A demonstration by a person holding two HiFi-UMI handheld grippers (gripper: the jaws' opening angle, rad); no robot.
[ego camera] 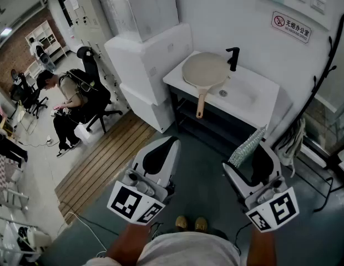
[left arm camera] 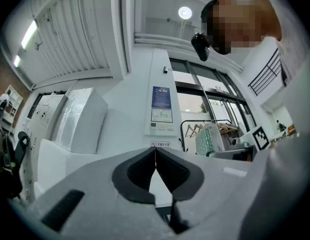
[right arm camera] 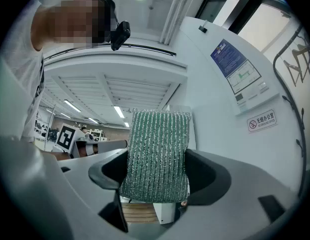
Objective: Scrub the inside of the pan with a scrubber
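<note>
- On the white sink counter (ego camera: 261, 85) against the far wall lies the round beige pan (ego camera: 204, 71). It sits just left of the black tap (ego camera: 233, 58), and its long beige handle (ego camera: 201, 101) juts out over the front edge. Its inside appears to face up, and nothing touches it.
- Well apart from the pan and nearer the person, the green-and-silver knitted scrubber pad (right arm camera: 155, 156) stands upright between the jaws of the right gripper (ego camera: 258, 151). The pads are pressed on its lower half, and its top sticks out past the jaw tips.
- Beside it, the left gripper (ego camera: 167, 144) has its jaws brought fully together with nothing between them. Both grippers are held low in front of the body and point toward the sink.
- Farther out to the left are stacked white boxes (ego camera: 152, 54) beside the counter, a slatted wooden floor platform (ego camera: 105, 159), and a seated person on a black office chair (ego camera: 66, 101).
- Judged from this, the step in hand is the approach. The scrubber is already gripped, but no scrubbing has begun.
- The next move calls for closing the gap to the counter and bringing the scrubber down flat onto the pan's inner face.
- The left jaws would need to part if they are to steady the handle, since the pan will likely slide on the smooth counter once rubbed.
</note>
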